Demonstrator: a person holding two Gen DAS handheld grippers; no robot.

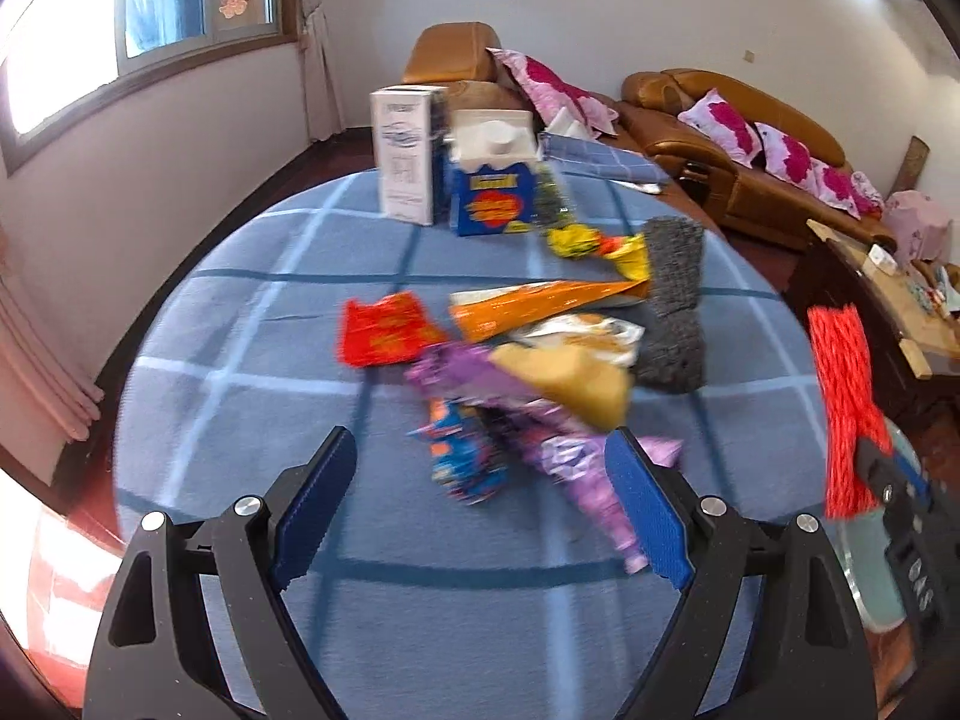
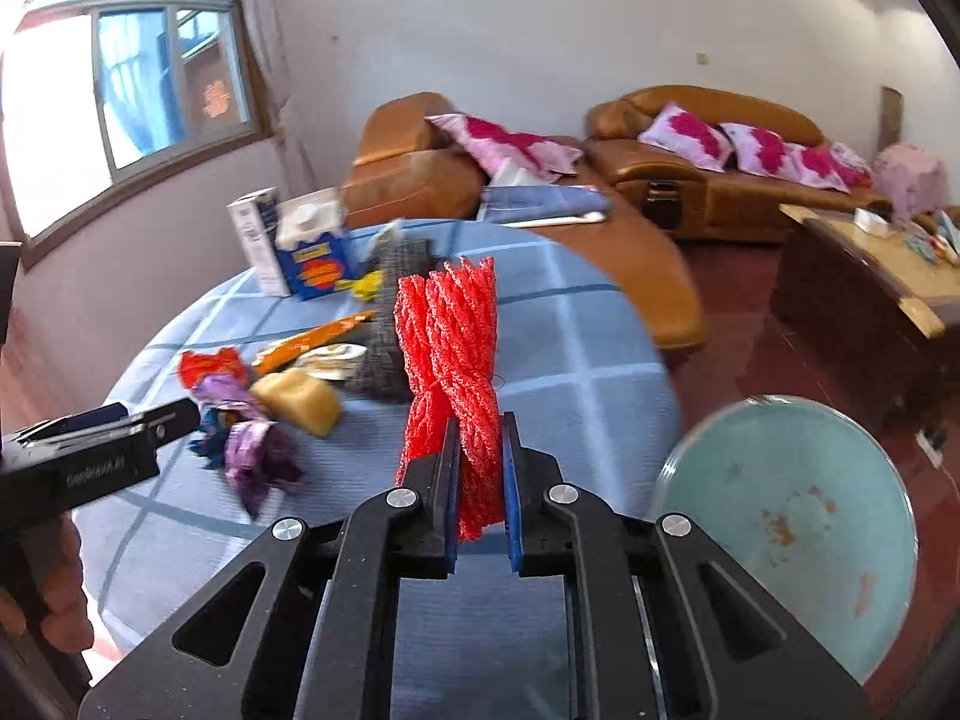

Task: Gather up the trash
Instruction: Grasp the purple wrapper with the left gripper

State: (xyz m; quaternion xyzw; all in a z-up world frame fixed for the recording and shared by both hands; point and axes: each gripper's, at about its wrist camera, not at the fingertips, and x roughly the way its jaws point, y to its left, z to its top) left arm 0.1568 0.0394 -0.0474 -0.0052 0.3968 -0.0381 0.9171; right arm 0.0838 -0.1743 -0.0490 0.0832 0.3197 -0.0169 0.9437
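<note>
Right hand-held gripper [image 2: 478,474] pinches red foam netting [image 2: 451,354]; left hand-held gripper [image 1: 480,504] is spread above wrappers [image 1: 528,420]; teal basin [image 2: 792,528] sits right of the table [image 2: 570,360].

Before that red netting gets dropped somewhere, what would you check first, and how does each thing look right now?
1. Grip on the red foam net: ok, the right gripper is shut on its lower part.
2. Net clear of the table: cannot tell; most of it stands above the jaws.
3. Teal basin in reach: ok, it sits just right of the table edge.
4. Basin has room: ok, only small brown marks show inside.
5. Left gripper free for the next piece: ok, open and holding nothing.
6. More trash left: not ok, the purple wrapper and others lie on the table.
</note>
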